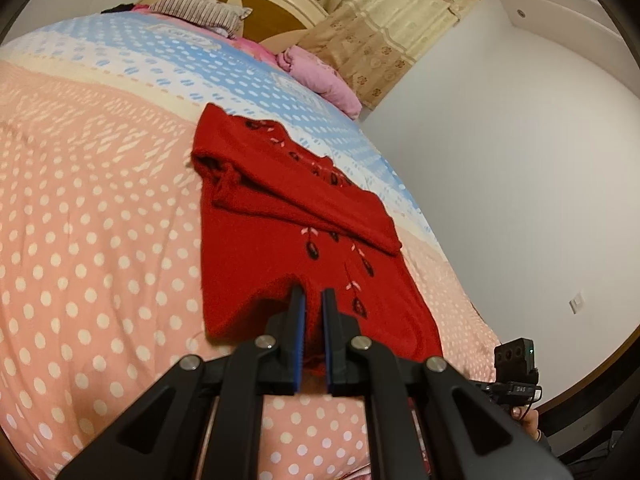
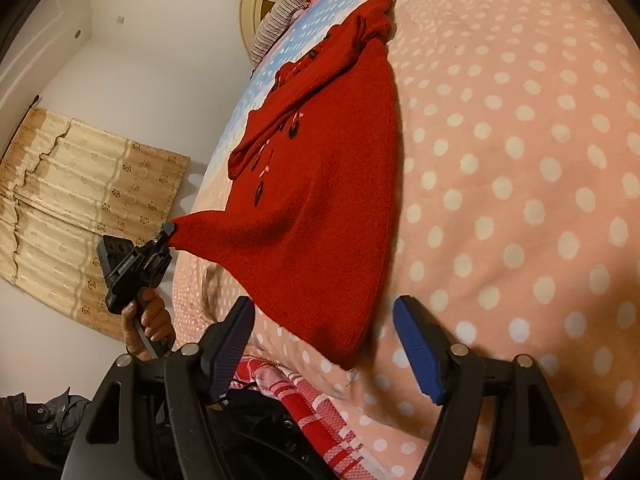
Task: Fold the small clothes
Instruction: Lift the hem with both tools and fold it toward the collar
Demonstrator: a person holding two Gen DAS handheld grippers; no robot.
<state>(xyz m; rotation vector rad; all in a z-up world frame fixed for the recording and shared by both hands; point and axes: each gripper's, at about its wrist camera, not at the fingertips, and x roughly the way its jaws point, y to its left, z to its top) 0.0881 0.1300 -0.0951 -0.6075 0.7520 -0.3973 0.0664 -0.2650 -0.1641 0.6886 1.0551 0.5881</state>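
Your left gripper (image 1: 313, 296): clamped on red sweater (image 1: 296, 232) hem.
Your right gripper (image 2: 324, 320): released, jaws apart beside sweater's near corner.
Sweater: on dotted bedspread (image 1: 80, 208).

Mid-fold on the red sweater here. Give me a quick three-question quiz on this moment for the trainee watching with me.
1. True or false: the left gripper is pinching a hem corner of the red sweater.
2. What lies between the right gripper's open fingers? A) a sweater corner, ungripped B) the striped pillow C) the curtain
3. What pattern is on the bed cover under the sweater?

Key: 1 true; 2 A; 3 white polka dots on pink.
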